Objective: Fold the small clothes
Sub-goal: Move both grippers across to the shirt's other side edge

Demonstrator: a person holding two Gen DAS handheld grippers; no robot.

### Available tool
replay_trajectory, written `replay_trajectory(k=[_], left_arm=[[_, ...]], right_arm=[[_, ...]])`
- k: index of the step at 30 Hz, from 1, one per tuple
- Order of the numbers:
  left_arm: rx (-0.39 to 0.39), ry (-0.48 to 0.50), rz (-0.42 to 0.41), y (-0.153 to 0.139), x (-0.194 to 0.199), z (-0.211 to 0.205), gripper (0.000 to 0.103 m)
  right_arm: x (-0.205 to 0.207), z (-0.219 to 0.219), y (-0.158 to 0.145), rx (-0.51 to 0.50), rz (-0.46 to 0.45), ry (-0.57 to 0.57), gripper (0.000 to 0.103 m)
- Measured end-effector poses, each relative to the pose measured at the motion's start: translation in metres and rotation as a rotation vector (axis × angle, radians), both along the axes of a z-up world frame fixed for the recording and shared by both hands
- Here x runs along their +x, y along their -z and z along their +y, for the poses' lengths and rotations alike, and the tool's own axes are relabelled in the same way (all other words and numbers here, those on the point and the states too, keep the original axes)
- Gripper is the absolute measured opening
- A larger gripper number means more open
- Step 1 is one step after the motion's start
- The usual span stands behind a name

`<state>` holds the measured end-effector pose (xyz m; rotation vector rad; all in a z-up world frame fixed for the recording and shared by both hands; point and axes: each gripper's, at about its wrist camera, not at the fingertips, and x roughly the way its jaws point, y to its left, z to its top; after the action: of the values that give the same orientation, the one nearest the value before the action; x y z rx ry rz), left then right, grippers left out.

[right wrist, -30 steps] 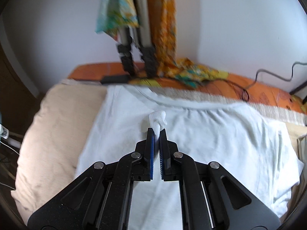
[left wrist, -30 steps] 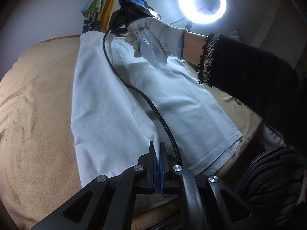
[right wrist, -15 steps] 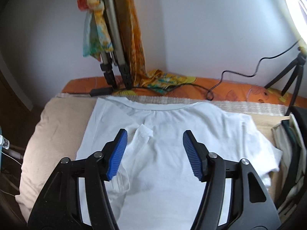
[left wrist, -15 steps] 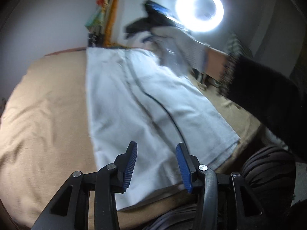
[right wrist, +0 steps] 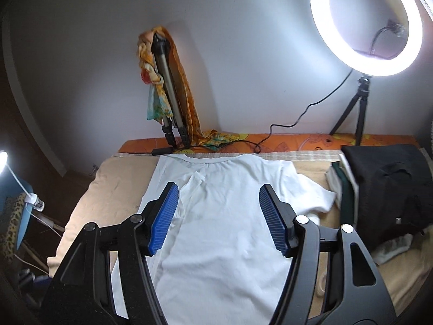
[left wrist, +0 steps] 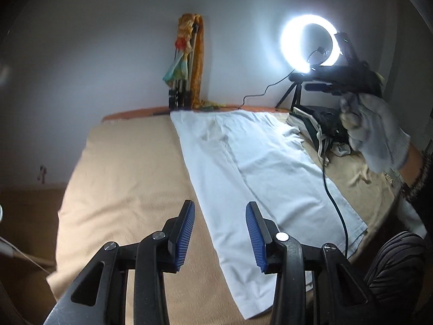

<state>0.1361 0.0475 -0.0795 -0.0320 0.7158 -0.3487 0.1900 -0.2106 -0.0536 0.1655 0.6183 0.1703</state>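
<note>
A white T-shirt (left wrist: 259, 168) lies flat on the beige bed cover (left wrist: 130, 178), its left side folded in over the middle, its right sleeve (right wrist: 311, 192) spread out. It also shows in the right wrist view (right wrist: 224, 233). My left gripper (left wrist: 220, 233) is open and empty, raised above the shirt's lower left edge. My right gripper (right wrist: 217, 216) is open and empty, raised above the shirt's chest. In the left wrist view the right gripper (left wrist: 338, 81) is held up at the far right by a gloved hand (left wrist: 373, 140), and its cable (left wrist: 335, 208) hangs across the shirt.
A lit ring light (right wrist: 365, 24) on a small tripod stands at the back right. A folded tripod draped with an orange scarf (right wrist: 167, 89) leans on the wall. A pile of dark folded clothes (right wrist: 384, 189) lies to the right of the shirt. An orange mattress edge (right wrist: 297, 140) runs behind.
Both grippers were shut on the shirt's folded side a second ago. They let go, opened, and lifted back and up; the fold now lies flat.
</note>
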Motion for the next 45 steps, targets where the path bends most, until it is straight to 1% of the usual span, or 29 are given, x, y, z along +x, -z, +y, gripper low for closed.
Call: replay_trajectory(k=[5,7,9,11,13,16,19,23,28,30,34,36,38,40,42,44,45], left_arm=[[0.034,0.027,-0.052,-0.03,0.014,-0.016,0.038],[0.05,0.045,-0.074,-0.04,0.016,-0.029,0.035],[0.062,0.075,-0.102,-0.045,0.012,-0.047,0.034],[0.057,0.098,-0.12,-0.044,0.007,-0.063,0.034],[0.033,0.121,-0.113,-0.036,0.003,-0.082,0.034],[-0.004,0.163,-0.07,-0.015,0.0,-0.113,0.033],[0.008,0.225,-0.023,0.009,-0.007,-0.152,0.032],[0.049,0.338,0.024,0.039,-0.023,-0.213,0.032],[0.03,0.439,0.074,0.067,-0.04,-0.269,0.032],[0.04,0.476,0.092,0.077,-0.045,-0.29,0.032],[0.1,0.519,0.105,0.093,-0.049,-0.318,0.032],[0.123,0.513,0.113,0.099,-0.047,-0.325,0.032],[0.132,0.501,0.123,0.104,-0.044,-0.328,0.032],[0.144,0.504,0.11,0.105,-0.043,-0.329,0.032],[0.177,0.515,0.085,0.106,-0.044,-0.333,0.032],[0.181,0.515,0.071,0.107,-0.044,-0.333,0.028],[0.172,0.504,0.069,0.108,-0.042,-0.331,0.017]], right_arm=[[-0.049,-0.024,-0.008,0.01,-0.032,0.007,0.065],[-0.065,-0.033,-0.008,0.015,-0.037,0.008,0.065],[-0.082,-0.043,-0.005,0.018,-0.044,0.018,0.065],[-0.095,-0.052,-0.001,0.024,-0.048,0.03,0.065],[-0.105,-0.061,0.005,0.033,-0.044,0.037,0.065],[-0.12,-0.079,0.014,0.029,-0.037,0.058,0.065],[-0.135,-0.105,0.022,0.043,-0.031,0.085,0.065],[-0.153,-0.143,0.027,0.087,-0.028,0.139,0.065],[-0.157,-0.18,0.044,0.141,0.018,0.182,0.065],[-0.156,-0.196,0.053,0.183,0.04,0.199,0.065],[-0.162,-0.218,0.059,0.233,0.04,0.236,0.065],[-0.164,-0.224,0.059,0.25,0.029,0.241,0.065],[-0.164,-0.226,0.06,0.247,0.029,0.241,0.065],[-0.161,-0.224,0.063,0.238,0.036,0.237,0.065],[-0.156,-0.221,0.065,0.236,0.046,0.23,0.065],[-0.149,-0.218,0.068,0.241,0.052,0.221,0.065],[-0.146,-0.217,0.069,0.245,0.054,0.218,0.065]])
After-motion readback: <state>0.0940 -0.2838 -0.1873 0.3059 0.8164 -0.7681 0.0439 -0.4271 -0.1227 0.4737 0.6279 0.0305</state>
